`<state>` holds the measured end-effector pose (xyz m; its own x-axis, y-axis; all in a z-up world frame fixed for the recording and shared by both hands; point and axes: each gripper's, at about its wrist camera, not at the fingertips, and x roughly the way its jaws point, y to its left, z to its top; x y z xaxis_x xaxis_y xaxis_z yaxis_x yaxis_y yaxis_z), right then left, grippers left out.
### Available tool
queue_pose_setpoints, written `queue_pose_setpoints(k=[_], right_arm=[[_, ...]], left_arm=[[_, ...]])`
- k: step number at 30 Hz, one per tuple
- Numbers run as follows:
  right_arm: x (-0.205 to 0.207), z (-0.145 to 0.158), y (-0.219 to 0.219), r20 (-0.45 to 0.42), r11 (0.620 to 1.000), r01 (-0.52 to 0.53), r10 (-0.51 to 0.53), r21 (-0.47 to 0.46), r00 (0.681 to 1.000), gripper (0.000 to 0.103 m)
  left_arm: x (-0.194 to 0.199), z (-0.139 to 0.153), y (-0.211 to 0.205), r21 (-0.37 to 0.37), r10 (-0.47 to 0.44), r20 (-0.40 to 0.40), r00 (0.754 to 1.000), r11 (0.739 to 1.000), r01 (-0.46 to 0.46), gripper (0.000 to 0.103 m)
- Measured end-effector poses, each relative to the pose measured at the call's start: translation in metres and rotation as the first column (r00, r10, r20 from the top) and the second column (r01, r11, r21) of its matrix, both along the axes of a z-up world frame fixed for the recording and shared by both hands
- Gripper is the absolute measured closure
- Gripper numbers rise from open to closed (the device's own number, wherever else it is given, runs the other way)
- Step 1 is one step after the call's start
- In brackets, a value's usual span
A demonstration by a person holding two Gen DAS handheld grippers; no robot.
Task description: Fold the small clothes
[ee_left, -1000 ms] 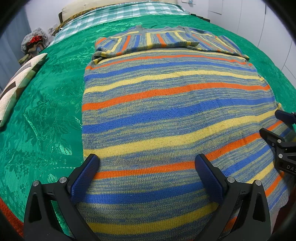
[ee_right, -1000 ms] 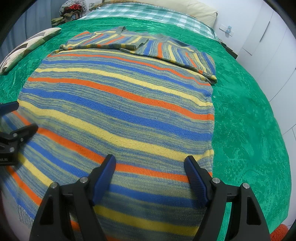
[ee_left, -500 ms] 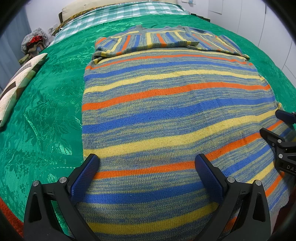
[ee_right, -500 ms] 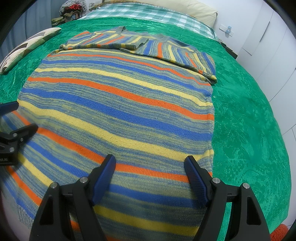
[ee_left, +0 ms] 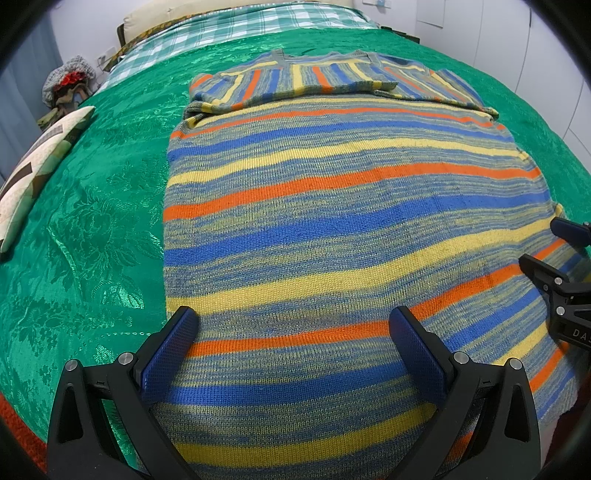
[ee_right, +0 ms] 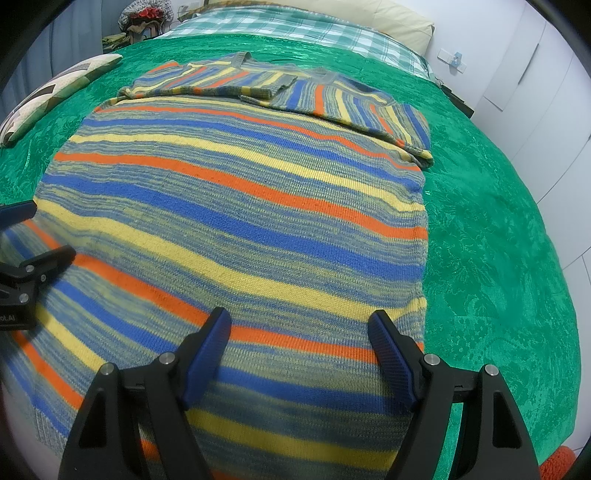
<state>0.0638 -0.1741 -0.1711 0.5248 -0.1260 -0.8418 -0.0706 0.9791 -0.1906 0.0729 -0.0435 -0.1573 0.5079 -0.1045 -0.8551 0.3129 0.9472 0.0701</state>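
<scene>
A knitted sweater (ee_left: 332, 206) (ee_right: 236, 206) with blue, yellow and orange stripes lies flat on the green bedspread (ee_left: 85, 221). Both sleeves are folded across its far end. My left gripper (ee_left: 291, 325) hovers open over the near left part of the hem, nothing between its blue pads. Over the near right part my right gripper (ee_right: 301, 328) stands open too, its jaws wide and bare. Each gripper shows at the edge of the other's view: the right gripper (ee_left: 557, 254) on the right side, the left gripper (ee_right: 33, 236) on the left side.
A patterned cushion (ee_left: 33, 173) lies at the left edge of the bed. A checked blanket (ee_right: 295, 26) and a pillow (ee_right: 399, 18) lie at the head. White cupboard doors (ee_right: 546, 74) stand to the right. Green bedspread (ee_right: 487, 236) shows on both sides of the sweater.
</scene>
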Motion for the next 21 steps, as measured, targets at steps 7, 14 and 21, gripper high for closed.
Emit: queue_pose_setpoints(k=[7,14,21], right_arm=[[-0.0001,0.0000,0.0002,0.000,1.000,0.000,0.000,0.000,1.000,0.026],[0.0005,-0.0007,-0.0003,0.000,1.000,-0.001,0.001,-0.001,1.000,0.026],[0.0010,-0.0012,-0.0006,0.001,1.000,-0.001,0.001,-0.004,1.000,0.026]], left_arm=[[-0.0003,-0.0001,-0.0004,0.000,0.000,0.000,1.000,1.000,0.000,0.001],[-0.0001,-0.0003,-0.0006,0.000,0.000,0.001,1.000,1.000,0.000,0.001],[-0.0005,-0.0021,-0.0005,0.004,-0.007,0.014,1.000,1.000,0.007,0.001]])
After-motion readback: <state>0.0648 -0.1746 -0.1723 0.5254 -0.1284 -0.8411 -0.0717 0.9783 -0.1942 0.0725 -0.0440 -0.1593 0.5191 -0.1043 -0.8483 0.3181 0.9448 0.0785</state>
